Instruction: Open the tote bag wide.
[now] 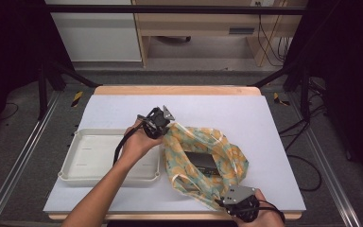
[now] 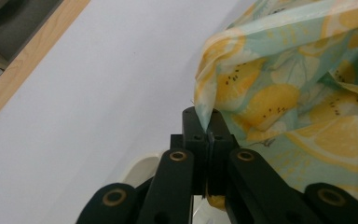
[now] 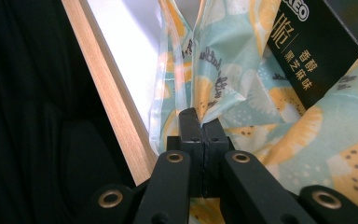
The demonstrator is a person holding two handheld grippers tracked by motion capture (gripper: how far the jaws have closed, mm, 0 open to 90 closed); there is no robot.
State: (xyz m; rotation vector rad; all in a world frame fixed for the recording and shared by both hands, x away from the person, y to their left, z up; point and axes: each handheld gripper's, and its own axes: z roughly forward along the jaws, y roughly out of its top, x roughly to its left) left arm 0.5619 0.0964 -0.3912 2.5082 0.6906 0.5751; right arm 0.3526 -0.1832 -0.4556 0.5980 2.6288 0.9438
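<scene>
Lemon-print plastic bag point(image 1: 203, 161) lies on the white surface point(image 1: 264, 123) beside the tray point(image 1: 108, 158), a dark box point(image 1: 201, 161) inside; my left hand-held gripper point(image 1: 163, 118) and right hand-held gripper point(image 1: 234, 201) clamp opposite rim edges of this thin, slippery, floppy film

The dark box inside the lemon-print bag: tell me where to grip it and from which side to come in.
Probably grip the dark box at its upper edge, coming from above through the bag's mouth. The lemon-print bag wraps its other sides, and the opening faces up between the left gripper and the right gripper, both shut on its rim. One would have to let go first.
</scene>
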